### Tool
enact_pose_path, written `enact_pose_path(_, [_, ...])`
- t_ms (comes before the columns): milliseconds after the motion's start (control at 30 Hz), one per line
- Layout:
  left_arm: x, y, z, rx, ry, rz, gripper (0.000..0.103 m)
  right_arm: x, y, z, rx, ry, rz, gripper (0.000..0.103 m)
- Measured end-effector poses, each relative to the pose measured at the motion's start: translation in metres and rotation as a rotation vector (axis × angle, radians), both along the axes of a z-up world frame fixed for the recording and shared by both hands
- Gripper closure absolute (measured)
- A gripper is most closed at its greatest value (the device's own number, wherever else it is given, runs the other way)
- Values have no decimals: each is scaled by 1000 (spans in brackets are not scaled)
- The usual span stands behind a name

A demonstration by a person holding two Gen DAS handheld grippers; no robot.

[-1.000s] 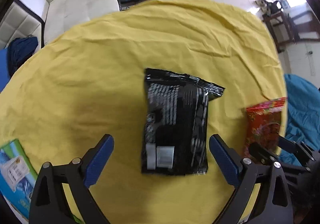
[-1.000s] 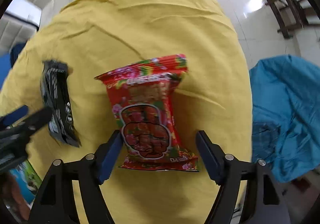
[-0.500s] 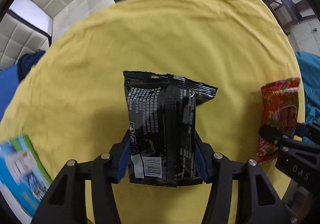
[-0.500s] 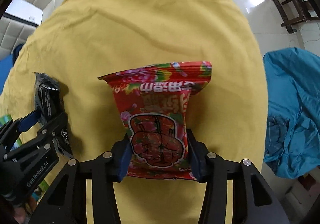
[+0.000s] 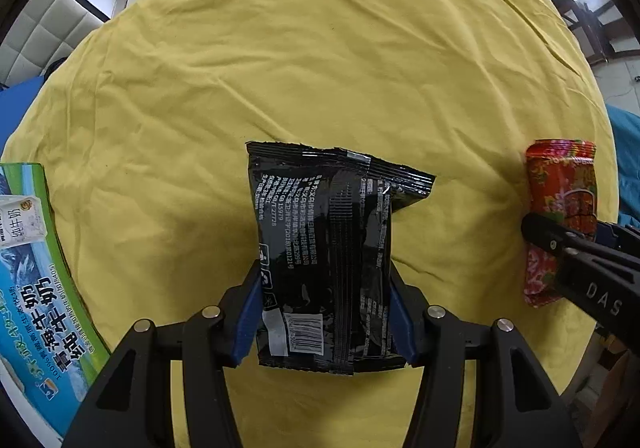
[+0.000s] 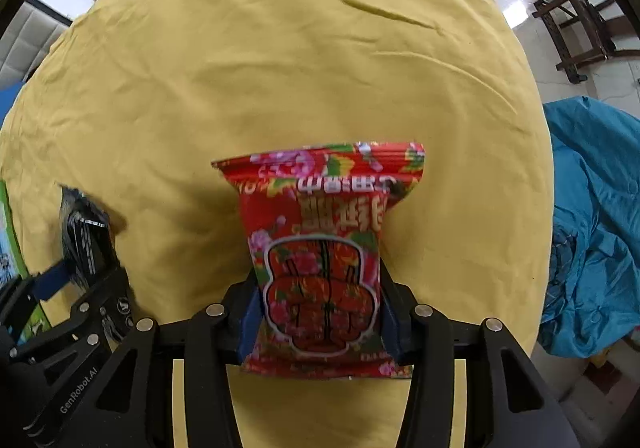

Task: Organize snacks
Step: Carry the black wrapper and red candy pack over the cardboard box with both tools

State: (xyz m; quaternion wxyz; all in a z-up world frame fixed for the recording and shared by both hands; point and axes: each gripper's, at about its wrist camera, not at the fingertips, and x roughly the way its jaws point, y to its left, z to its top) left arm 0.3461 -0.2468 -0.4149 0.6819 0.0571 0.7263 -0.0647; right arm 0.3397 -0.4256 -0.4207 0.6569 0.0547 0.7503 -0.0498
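Left gripper (image 5: 326, 312) clamped on black packet (image 5: 328, 248), right gripper (image 6: 320, 312) clamped on red packet (image 6: 320, 260). Lift level, avoid crushing; milk carton box (image 5: 36, 288) near left.

A yellow cloth (image 5: 320, 60) is covering the round table; a blue-green milk carton box (image 5: 36, 288) is lying at the cloth's left edge.

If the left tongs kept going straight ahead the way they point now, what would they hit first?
Probably only the yellow cloth: the left tongs are shut on the black snack bag, and nothing else lies ahead, though depth is unclear.
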Motion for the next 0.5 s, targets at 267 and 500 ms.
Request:
enact_pose_path(267, [-22,8,4,-1,-30,14,51,12,-6,-6,4,-1,-16,54])
enact_pose_path(500, [-32,3,29,-20,-97,-3,52,-1,0,7,15,-32,-5,56])
